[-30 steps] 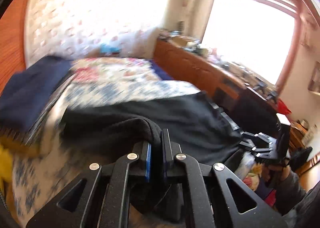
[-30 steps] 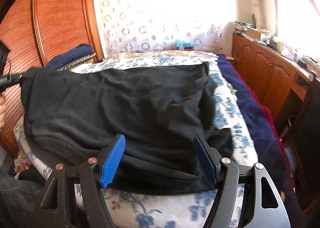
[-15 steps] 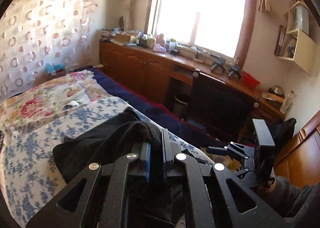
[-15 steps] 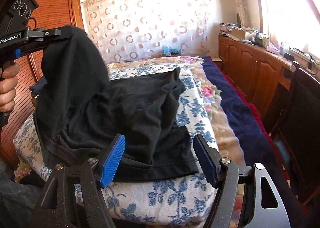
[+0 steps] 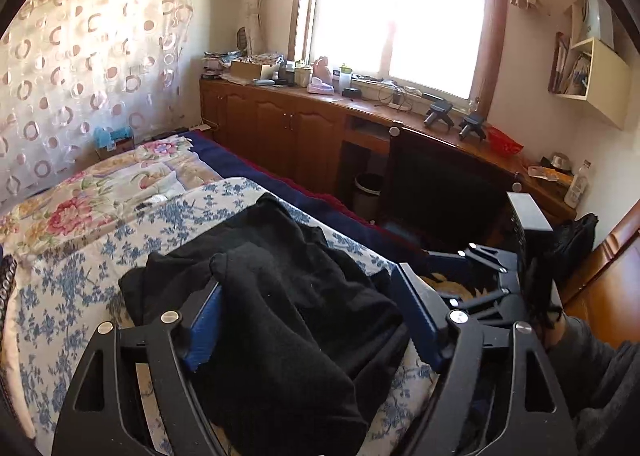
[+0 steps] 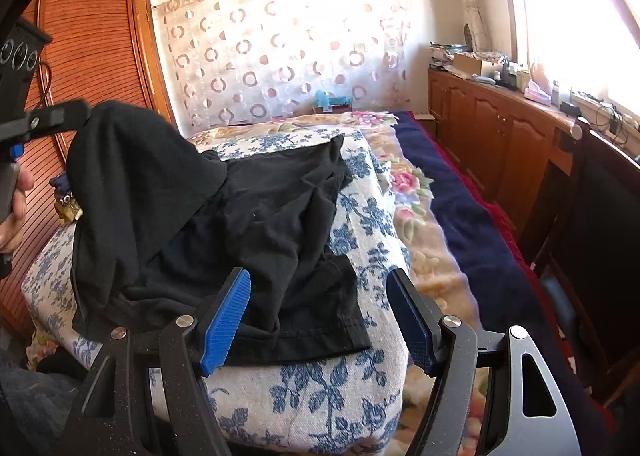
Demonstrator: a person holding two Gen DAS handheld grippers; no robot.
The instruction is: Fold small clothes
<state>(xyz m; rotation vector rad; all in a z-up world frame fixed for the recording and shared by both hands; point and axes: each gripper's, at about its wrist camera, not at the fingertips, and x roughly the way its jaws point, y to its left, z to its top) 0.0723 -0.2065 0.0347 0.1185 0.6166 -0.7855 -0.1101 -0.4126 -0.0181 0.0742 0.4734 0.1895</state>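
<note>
Black knit garment [image 6: 248,216] lies on the blue-flowered bed quilt [image 6: 320,388], one side bunched over toward the window. Left tongs [image 5: 312,320] are opening, letting the fold drop, cloth draped loose between them. Right tongs [image 6: 318,320] spread, empty, near the quilt's front edge, ready for the hem.

Left wrist view: close over the bed [image 5: 72,296], angled down, facing the window [image 5: 400,12] at 12 o'clock. Right wrist view: close above the bed's near edge, facing the curtain [image 6: 280,44] at 12 o'clock. Shared: bed, black garment [image 5: 288,296], cabinets [image 6: 492,128].
</note>
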